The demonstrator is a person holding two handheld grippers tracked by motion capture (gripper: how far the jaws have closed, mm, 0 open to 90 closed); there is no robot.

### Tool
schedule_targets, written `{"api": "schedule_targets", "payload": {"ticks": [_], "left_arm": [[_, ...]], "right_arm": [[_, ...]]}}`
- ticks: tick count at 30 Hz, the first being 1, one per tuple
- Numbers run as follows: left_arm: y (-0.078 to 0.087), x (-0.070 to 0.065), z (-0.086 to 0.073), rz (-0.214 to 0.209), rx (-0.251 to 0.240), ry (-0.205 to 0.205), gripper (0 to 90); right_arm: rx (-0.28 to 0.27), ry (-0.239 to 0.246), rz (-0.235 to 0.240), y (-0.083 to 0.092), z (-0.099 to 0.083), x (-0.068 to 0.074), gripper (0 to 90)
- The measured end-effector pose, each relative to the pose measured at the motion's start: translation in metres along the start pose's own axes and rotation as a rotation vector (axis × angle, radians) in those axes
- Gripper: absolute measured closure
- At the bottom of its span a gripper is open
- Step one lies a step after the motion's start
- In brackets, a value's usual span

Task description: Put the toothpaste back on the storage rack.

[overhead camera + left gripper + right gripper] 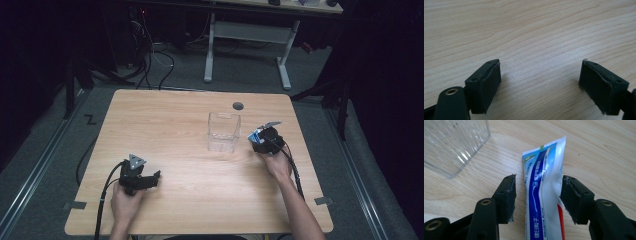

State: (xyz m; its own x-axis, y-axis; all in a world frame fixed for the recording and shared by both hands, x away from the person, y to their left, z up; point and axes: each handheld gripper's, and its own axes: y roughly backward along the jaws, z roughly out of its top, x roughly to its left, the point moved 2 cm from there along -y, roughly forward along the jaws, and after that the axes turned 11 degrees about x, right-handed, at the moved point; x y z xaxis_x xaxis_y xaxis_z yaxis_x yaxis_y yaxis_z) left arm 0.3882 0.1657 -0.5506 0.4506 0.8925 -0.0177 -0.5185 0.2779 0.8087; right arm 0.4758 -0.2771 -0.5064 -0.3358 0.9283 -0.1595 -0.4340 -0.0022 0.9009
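Note:
A white and blue toothpaste tube (544, 187) lies between the jaws of my right gripper (537, 182), its crimped end pointing away. The jaws stand open on either side of the tube: a narrow gap shows on the left, while the right pad (571, 197) sits at the tube's edge. In the high view this gripper (265, 139) and the tube (256, 135) are just right of a clear plastic box (223, 132). My left gripper (150, 179) rests near the table's front left, open, with bare wood between its pads (486, 85).
The clear box (454, 142) stands upright close to the right gripper's left jaw. A round cable hole (238, 106) sits near the wooden table's (190, 200) far edge. Beyond the table are a white desk frame (247, 35) and floor cables.

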Motion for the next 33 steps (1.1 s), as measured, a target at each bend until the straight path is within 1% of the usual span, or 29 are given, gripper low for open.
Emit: {"api": "schedule_targets", "payload": {"ticks": [2, 5, 8, 11, 16, 17, 19, 20, 23, 25, 26, 27, 28, 29, 31, 33], "left_arm": [[0.0, 0.0, 0.0, 0.0, 0.0, 0.0, 18.2], [0.0, 0.0, 0.0, 0.0, 0.0, 0.0, 18.2], [0.0, 0.0, 0.0, 0.0, 0.001, -0.001, 18.2], [0.0, 0.0, 0.0, 0.0, 0.001, -0.002, 18.2], [0.0, 0.0, 0.0, 0.0, 0.001, -0.002, 18.2], [0.0, 0.0, 0.0, 0.0, 0.001, -0.001, 18.2], [0.0, 0.0, 0.0, 0.0, 0.001, -0.002, 18.2], [0.0, 0.0, 0.0, 0.0, 0.001, -0.002, 18.2], [0.0, 0.0, 0.0, 0.0, 0.001, -0.002, 18.2], [0.0, 0.0, 0.0, 0.0, 0.001, -0.002, 18.2], [0.0, 0.0, 0.0, 0.001, 0.0, -0.001, 18.2], [0.0, 0.0, 0.0, 0.0, 0.0, -0.002, 18.2], [0.0, 0.0, 0.0, 0.001, 0.0, -0.002, 18.2], [0.0, 0.0, 0.0, 0.0, 0.001, -0.002, 18.1], [0.0, 0.0, 0.0, 0.001, 0.0, -0.002, 18.2], [0.0, 0.0, 0.0, 0.0, 0.001, -0.002, 18.2]], "right_arm": [[0.01, -0.01, 0.001, -0.001, 0.0, 0.0, 47.0], [0.023, 0.002, -0.009, -0.004, 0.0, -0.001, 47.6], [0.033, -0.003, -0.019, -0.006, -0.001, -0.001, 48.4], [0.043, 0.005, -0.031, -0.008, -0.001, -0.002, 49.8], [0.068, 0.011, -0.033, -0.009, 0.001, -0.003, 51.3], [0.07, 0.022, -0.038, -0.01, 0.002, -0.003, 51.5], [0.082, 0.03, -0.043, -0.01, 0.004, -0.002, 52.2], [0.09, 0.022, -0.038, -0.01, 0.004, -0.003, 52.6], [0.1, 0.022, -0.023, -0.01, 0.006, -0.007, 53.8], [0.105, 0.01, -0.016, -0.009, 0.007, -0.009, 55.3], [0.105, 0.012, -0.015, -0.009, 0.007, -0.01, 57.3], [0.109, 0.016, -0.017, -0.008, 0.008, -0.012, 61.6], [0.108, 0.018, -0.016, -0.008, 0.008, -0.013, 62.9], [0.124, 0.014, -0.018, -0.008, 0.009, -0.014, 63.4], [0.137, 0.011, -0.012, -0.011, 0.009, -0.018, 63.1], [0.146, -0.001, 0.001, -0.012, 0.009, -0.02, 62.9]]}}
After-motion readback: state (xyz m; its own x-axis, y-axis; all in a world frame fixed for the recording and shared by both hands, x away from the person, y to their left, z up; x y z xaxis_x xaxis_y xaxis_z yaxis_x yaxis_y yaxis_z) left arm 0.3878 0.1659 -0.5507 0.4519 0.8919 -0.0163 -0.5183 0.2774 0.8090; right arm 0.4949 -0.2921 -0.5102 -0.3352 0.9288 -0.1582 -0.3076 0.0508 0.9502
